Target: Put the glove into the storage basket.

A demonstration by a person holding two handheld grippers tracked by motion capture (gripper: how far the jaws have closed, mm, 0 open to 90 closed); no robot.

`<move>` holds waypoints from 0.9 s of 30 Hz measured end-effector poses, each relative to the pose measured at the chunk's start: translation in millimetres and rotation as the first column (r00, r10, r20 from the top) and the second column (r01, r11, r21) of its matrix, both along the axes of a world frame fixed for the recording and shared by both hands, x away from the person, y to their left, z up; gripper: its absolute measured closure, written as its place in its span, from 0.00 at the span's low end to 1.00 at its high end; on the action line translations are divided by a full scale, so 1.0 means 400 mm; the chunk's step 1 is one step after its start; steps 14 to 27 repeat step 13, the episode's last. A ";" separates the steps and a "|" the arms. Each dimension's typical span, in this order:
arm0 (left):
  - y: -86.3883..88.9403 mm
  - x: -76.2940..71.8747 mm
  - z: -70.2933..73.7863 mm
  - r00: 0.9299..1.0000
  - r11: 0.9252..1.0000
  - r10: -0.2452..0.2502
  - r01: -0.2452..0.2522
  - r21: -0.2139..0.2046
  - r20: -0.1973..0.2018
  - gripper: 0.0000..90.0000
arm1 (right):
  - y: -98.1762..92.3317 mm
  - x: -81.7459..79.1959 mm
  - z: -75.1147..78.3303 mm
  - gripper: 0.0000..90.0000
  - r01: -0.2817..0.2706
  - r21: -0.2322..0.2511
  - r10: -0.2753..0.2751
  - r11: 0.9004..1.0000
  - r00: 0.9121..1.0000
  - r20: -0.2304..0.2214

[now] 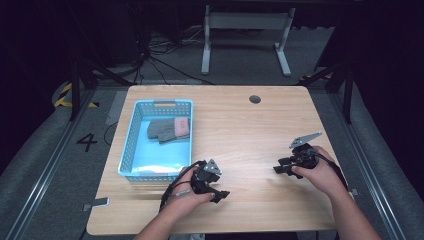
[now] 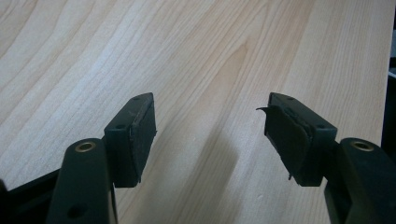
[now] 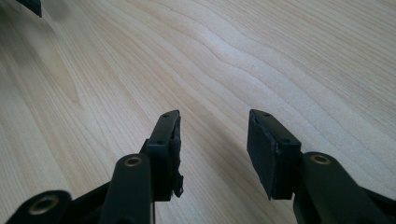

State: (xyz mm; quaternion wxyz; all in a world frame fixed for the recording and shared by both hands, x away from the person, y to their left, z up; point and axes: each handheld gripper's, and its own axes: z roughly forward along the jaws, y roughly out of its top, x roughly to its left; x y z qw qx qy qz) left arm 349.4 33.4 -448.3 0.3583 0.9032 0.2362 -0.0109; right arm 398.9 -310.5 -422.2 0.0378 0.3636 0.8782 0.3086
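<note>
The grey knitted gloves [image 1: 168,129] in the light-blue plastic basket [image 1: 131,145] lie beyond the left tongs [image 1: 218,196], probably nearer them than the right tongs [image 1: 279,169]; both gape, empty, over the pale wooden counter [image 1: 250,130].

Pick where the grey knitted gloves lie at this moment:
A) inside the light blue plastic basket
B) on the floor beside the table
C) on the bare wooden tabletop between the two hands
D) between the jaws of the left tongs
A: in the high view the grey knitted gloves lie inside the light blue plastic basket, towards its far end, while the left tongs stand open over bare wood.
</note>
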 end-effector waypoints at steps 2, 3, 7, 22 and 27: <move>-0.004 -0.004 -0.001 1.000 1.000 -0.002 0.002 0.017 0.010 0.38 | 0.000 0.000 -0.001 0.61 0.001 -0.001 -0.001 1.000 1.000 -0.001; -0.006 -0.005 -0.001 1.000 1.000 -0.005 0.005 0.021 0.009 0.38 | 0.000 0.000 -0.001 0.61 0.002 0.000 -0.002 1.000 1.000 0.000; -0.005 -0.006 0.001 1.000 1.000 -0.008 0.008 0.023 0.013 0.38 | 0.001 -0.001 0.000 0.60 0.006 0.002 -0.006 1.000 1.000 0.002; -0.004 -0.005 0.001 1.000 1.000 0.000 0.000 0.026 0.021 0.37 | 0.003 -0.002 -0.004 0.59 0.011 0.005 -0.011 1.000 1.000 -0.001; -0.004 -0.005 0.001 1.000 1.000 0.000 0.000 0.026 0.021 0.37 | 0.003 -0.002 -0.004 0.59 0.011 0.005 -0.011 1.000 1.000 -0.001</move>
